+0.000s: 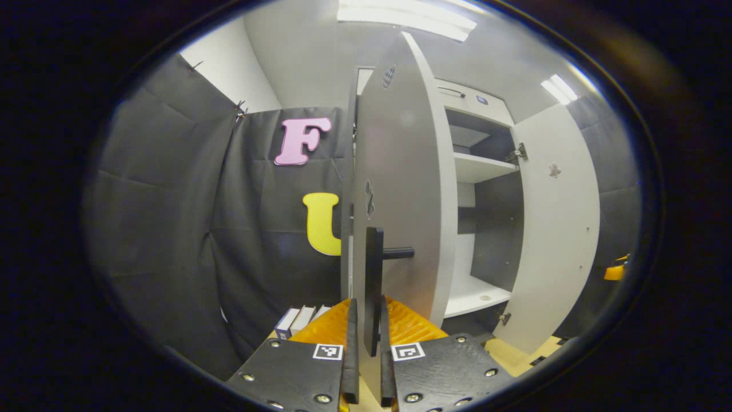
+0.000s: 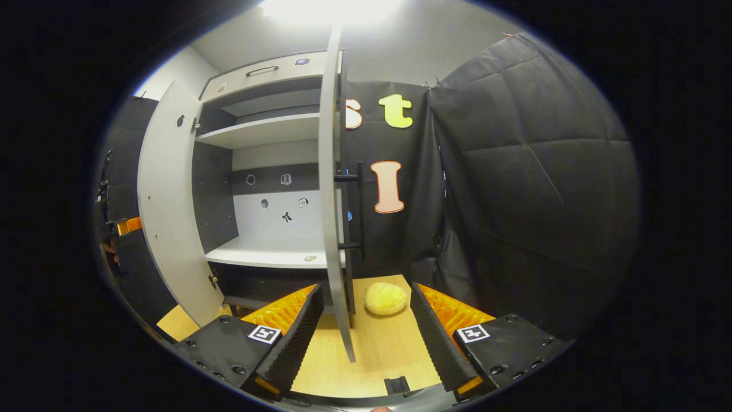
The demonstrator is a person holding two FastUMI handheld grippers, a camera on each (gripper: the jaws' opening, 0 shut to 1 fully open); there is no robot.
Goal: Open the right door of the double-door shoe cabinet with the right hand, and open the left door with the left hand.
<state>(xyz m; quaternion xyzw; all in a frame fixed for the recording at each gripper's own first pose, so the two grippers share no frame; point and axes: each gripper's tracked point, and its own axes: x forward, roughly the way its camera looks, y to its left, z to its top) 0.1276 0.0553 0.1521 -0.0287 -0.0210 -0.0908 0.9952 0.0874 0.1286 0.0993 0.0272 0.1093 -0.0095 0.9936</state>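
Left gripper [image 1: 366, 366] jaws are clamped on the left door's handle [image 1: 373, 286]; right gripper [image 2: 363, 337] jaws are spread wide astride the right door [image 2: 333, 189], both doors swung out.

One shoe cabinet [image 2: 269, 71] stands with two doors [image 2: 171, 200] open and two shelves [image 2: 263, 130] inside. One yellow sponge [image 2: 386, 298] lies on the table [image 2: 383, 355]. Three books [image 1: 302, 318] stand together.

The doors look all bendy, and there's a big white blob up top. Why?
In the left gripper view the fisheye lens bows the left door; in the right gripper view the right door curves likewise, and the ceiling light glares white, washing out detail.
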